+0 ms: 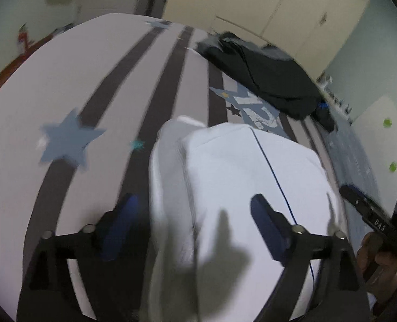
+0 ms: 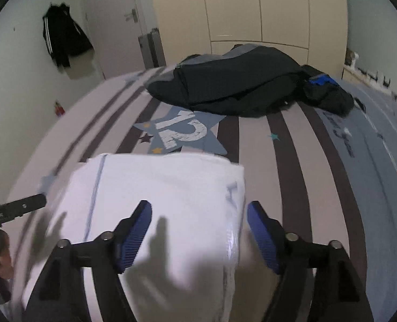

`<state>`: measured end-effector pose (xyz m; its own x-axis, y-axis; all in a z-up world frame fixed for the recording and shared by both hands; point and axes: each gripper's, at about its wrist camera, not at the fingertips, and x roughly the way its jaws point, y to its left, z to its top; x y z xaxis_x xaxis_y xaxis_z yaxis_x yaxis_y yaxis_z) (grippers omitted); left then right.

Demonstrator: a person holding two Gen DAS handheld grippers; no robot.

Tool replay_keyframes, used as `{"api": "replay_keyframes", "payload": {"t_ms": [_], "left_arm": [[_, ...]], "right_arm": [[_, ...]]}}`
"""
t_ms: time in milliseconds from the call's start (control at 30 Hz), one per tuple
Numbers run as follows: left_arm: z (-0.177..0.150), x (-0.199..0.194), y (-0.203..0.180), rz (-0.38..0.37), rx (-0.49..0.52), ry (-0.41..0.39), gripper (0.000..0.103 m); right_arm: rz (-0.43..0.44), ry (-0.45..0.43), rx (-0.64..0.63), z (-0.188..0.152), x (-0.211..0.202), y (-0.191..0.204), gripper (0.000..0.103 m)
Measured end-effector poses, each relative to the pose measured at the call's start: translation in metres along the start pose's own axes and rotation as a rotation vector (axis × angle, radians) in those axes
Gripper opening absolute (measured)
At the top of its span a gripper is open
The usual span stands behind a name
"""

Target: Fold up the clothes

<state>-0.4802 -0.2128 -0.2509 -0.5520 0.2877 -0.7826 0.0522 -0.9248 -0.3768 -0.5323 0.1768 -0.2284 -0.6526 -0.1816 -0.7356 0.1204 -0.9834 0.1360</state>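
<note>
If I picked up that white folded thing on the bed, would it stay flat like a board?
Probably not. The white garment looks like soft cloth with rounded, layered edges, so it would likely droop and unfold. It seems light, and on the striped bedsheet it would probably bunch up rather than slide.

White garment (image 2: 166, 196): folded into a compact, roughly rectangular bundle of several layers, lying flat on the striped bedspread (image 2: 254, 145). A thin blue line runs along it near one side; faint pale lettering shows by the opposite folded edge. Its far edge touches the blue star printed with "12". Surface smooth, edges soft and slightly uneven.

Dark clothes (image 2: 233, 88): black and grey, unfolded, heaped in a loose, crumpled pile farther back on the bed, well apart from the white bundle, with a blue patch at one end.
</note>
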Motion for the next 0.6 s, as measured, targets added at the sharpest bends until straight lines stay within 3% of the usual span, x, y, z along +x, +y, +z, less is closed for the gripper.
{"api": "replay_keyframes", "payload": {"t_ms": [133, 233, 600], "left_arm": [[-0.037, -0.005, 0.022, 0.012, -0.042, 0.079, 0.089], [-0.053, 0.003, 0.028, -0.02, -0.081, 0.116, 0.089], [-0.053, 0.032, 0.005, -0.187, -0.077, 0.179, 0.085]], "right_arm": [[0.018, 0.071, 0.042, -0.032, -0.017, -0.008, 0.073], [0.044, 0.153, 0.096, -0.058, -0.015, -0.015, 0.074], [0.292, 0.242, 0.383, -0.086, 0.012, -0.055, 0.089]]}}
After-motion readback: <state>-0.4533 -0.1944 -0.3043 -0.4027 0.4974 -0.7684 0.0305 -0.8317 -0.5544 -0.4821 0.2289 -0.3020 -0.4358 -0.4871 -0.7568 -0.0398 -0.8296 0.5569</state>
